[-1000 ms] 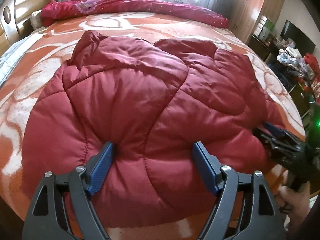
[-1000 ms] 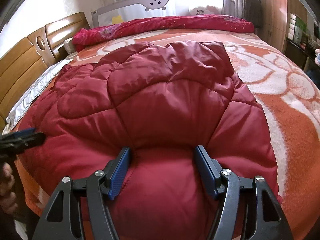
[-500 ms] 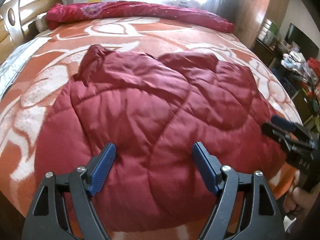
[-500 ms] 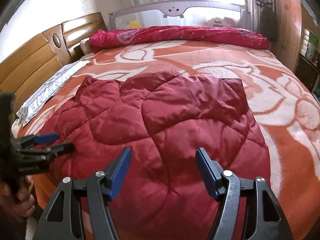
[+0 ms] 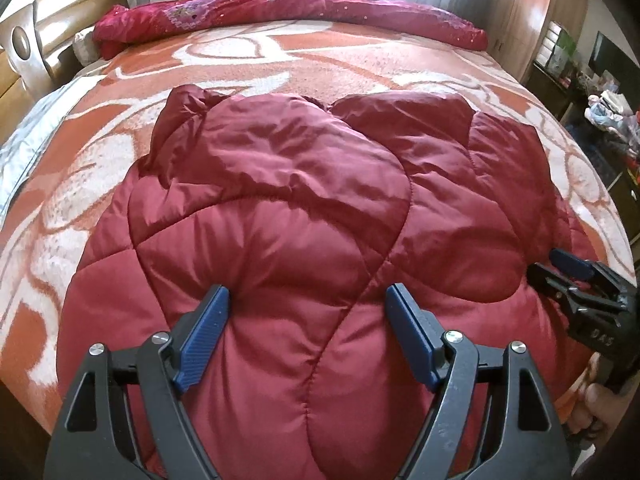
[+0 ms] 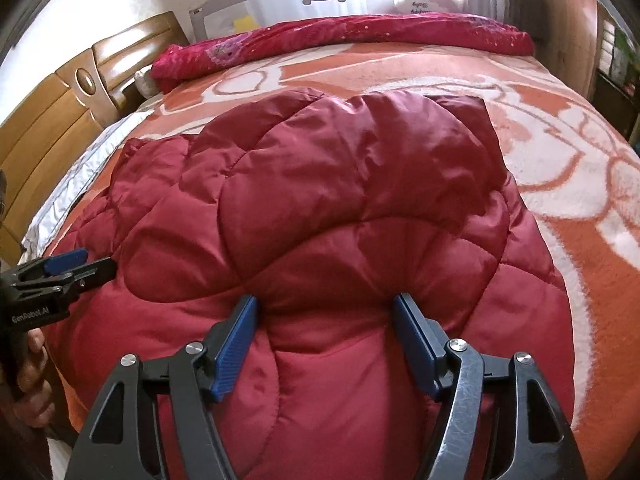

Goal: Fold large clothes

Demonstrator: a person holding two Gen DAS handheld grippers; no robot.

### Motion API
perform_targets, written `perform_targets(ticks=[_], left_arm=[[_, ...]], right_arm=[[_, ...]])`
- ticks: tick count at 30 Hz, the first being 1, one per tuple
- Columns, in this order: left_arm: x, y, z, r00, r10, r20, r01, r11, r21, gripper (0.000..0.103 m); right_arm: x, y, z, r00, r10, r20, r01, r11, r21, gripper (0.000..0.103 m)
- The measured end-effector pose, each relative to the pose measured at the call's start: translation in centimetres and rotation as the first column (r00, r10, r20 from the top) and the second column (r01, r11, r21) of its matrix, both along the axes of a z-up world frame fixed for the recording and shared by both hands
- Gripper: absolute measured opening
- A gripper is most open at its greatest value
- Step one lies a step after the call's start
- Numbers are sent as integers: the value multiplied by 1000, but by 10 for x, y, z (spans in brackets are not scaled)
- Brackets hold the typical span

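**Both grippers back on the quilted jacket**

Since the earlier frame we have dipped low again over the near edge of the bed (image 5: 248, 60). Our left hand-held gripper (image 5: 308, 312) and right hand-held gripper (image 6: 326, 320) each stand with jaws apart, pads pressed into the folded red quilted jacket (image 6: 340, 208) lying at that near edge.

A dark red quilted padded coat (image 5: 288, 220) lies flat in a puffy, folded bundle on the near half of the bed, its stitched panels wrinkled, its far edge lumpy.
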State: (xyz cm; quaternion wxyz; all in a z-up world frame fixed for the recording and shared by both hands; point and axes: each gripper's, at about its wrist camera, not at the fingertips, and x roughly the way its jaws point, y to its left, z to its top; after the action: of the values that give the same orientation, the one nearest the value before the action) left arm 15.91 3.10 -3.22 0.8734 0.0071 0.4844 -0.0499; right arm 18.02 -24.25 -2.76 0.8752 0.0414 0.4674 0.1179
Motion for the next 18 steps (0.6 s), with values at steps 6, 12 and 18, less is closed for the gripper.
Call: perform_targets(ticks=[6,12,18], left_arm=[[3,-1,-1,1000,-1,-4,1,1000,8,80],[5,-3,-2,1000,-7,-2,7,1000,15,81],[5,-3,-3,1000,-8,-2,8,1000,20,81]], right_arm=[[1,4,29,997,-2,80,7,998,-62,70],[20,-11,-8,1000,-18,1,18,1000,-11,72],[20,-9,-9,1000,-21,-1,21,1000,2,72]])
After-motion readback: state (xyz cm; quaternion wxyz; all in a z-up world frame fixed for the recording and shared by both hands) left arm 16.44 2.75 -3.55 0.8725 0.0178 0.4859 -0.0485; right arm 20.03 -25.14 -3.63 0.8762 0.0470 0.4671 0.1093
